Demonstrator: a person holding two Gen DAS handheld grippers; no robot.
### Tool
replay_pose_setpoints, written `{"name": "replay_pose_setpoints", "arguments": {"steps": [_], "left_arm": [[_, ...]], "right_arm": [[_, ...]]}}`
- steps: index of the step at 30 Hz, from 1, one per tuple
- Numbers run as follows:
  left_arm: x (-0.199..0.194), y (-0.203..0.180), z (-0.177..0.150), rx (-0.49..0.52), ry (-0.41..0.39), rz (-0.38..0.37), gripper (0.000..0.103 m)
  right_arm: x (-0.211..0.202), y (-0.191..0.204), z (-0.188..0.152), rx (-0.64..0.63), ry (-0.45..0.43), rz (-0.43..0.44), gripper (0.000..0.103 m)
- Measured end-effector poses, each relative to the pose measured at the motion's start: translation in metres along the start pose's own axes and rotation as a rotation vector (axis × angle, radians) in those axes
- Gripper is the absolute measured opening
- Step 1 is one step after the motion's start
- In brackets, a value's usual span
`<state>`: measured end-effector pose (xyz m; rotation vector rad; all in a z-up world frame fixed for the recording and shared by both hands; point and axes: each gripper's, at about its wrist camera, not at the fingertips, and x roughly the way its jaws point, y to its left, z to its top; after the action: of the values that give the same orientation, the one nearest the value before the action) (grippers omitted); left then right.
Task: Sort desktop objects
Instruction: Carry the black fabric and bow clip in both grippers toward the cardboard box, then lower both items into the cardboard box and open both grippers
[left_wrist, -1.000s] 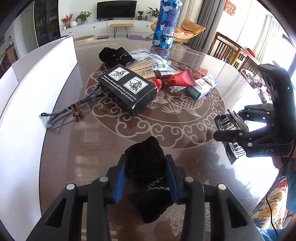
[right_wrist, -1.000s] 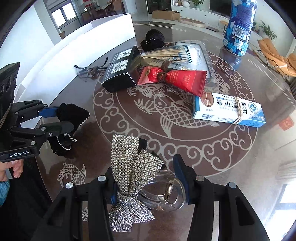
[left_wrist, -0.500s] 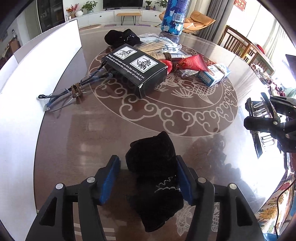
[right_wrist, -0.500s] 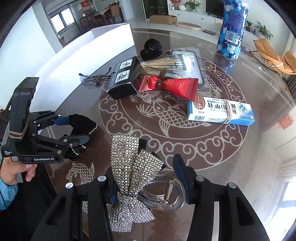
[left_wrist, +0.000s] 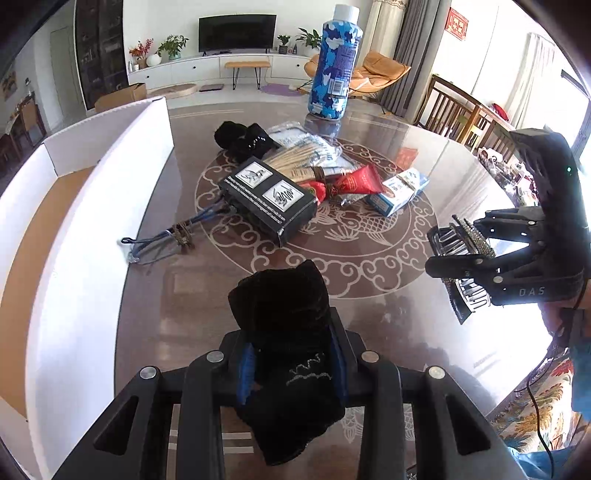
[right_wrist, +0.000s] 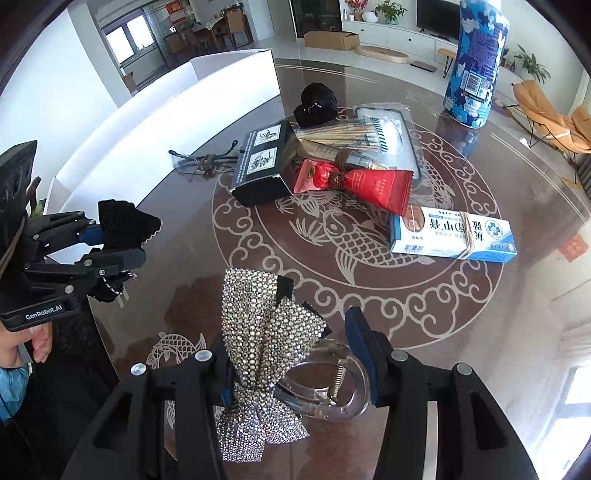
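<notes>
The left claw (left_wrist: 291, 363) is closing, its blue pads pressed against the sides of a black sock (left_wrist: 286, 354) that stands up between them above the tabletop (left_wrist: 369, 317). The right claw (right_wrist: 295, 354) is clamped on a hair clip (right_wrist: 266, 354) with a rhinestone bow and a clear plastic body; the clip spans the gap between its jaws, which stand partly apart. A person's fingers (right_wrist: 37, 339) show under the left claw's body in the right wrist view. Further back on the tabletop lie a black box (left_wrist: 267, 199), a red packet (right_wrist: 354, 184), a blue and white carton (right_wrist: 450, 236), a bundle of sticks in a clear wrapper (right_wrist: 354, 129), another black sock (right_wrist: 316, 103) and glasses (left_wrist: 166, 240). A blue patterned bottle (left_wrist: 334, 62) stands at the far edge. A white cardboard bin (left_wrist: 92, 206) sits along the left side.
</notes>
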<state>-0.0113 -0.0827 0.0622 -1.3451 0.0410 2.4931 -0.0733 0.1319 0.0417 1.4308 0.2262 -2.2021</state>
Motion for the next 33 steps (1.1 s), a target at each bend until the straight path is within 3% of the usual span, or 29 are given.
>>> {"name": "replay_pose_setpoints", "arguments": {"steps": [4, 9, 13, 16, 20, 22, 24, 25, 26, 27, 33], "left_arm": [[-0.049, 0.064, 0.02, -0.074, -0.055, 0.06, 0.034], [-0.086, 0.168, 0.023, -0.207, -0.067, 0.191, 0.034], [-0.091, 0.24, 0.008, -0.327, -0.043, 0.25, 0.034], [-0.079, 0.276, -0.005, -0.384, -0.005, 0.274, 0.034], [-0.059, 0.301, -0.018, -0.419, 0.049, 0.296, 0.035], [-0.048, 0.309, -0.023, -0.439, 0.084, 0.324, 0.042], [-0.042, 0.316, -0.027, -0.458, 0.095, 0.337, 0.071], [-0.041, 0.317, -0.029, -0.461, 0.09, 0.354, 0.076], [-0.041, 0.319, -0.031, -0.462, 0.089, 0.377, 0.079], [-0.041, 0.32, -0.032, -0.467, 0.086, 0.385, 0.081], [-0.055, 0.309, -0.035, -0.471, 0.039, 0.398, 0.081]], "right_arm": [[-0.003, 0.039, 0.047, -0.036, -0.047, 0.064, 0.051], [0.002, 0.127, 0.12, -0.14, -0.119, 0.173, 0.051], [0.026, 0.205, 0.174, -0.221, -0.162, 0.257, 0.051], [0.06, 0.255, 0.206, -0.256, -0.141, 0.282, 0.051], [0.115, 0.304, 0.222, -0.305, -0.05, 0.259, 0.051], [0.136, 0.319, 0.223, -0.321, -0.017, 0.242, 0.051], [0.148, 0.33, 0.223, -0.345, 0.002, 0.21, 0.054], [0.153, 0.334, 0.222, -0.353, 0.005, 0.195, 0.059], [0.156, 0.335, 0.222, -0.353, 0.0, 0.188, 0.075], [0.156, 0.334, 0.221, -0.346, -0.006, 0.191, 0.088], [0.136, 0.308, 0.222, -0.296, -0.08, 0.225, 0.089]]}}
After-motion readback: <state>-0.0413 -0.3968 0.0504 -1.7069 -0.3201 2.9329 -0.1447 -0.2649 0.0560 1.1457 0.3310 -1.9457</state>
